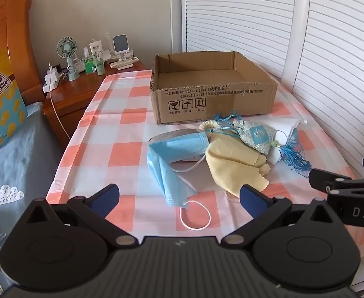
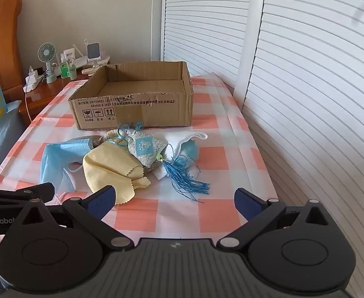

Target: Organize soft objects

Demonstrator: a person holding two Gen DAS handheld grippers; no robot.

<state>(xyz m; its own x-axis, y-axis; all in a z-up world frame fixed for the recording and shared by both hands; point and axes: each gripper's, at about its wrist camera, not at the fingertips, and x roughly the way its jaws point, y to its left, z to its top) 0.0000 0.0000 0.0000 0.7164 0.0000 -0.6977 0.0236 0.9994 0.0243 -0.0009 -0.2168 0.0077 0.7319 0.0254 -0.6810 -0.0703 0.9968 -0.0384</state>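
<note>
- While both grippers — left (image 1: 179, 198), right (image 2: 173, 202) — hover with jaws wide apart, nothing sits between them.
- Box (image 2: 132, 109) reads "GB/T29601"; soft pile (image 2: 122, 159) lies just near of it.
- Cloth (image 2: 221, 159) is bare rightward.

A table under a pink-and-white checked cloth (image 1: 122, 134) bore an open cardboard box (image 1: 214, 99), blue face masks (image 1: 172, 154), a yellow cloth (image 1: 229, 164) and a tasselled sachet (image 1: 258, 136).

The tablecloth (image 1: 122, 129) has pink and white squares. In the middle of the frame sit a brown box (image 1: 211, 94), a light blue mask (image 1: 172, 149), a pale yellow cloth (image 1: 229, 161) and a blue tassel (image 1: 296, 159).
</note>
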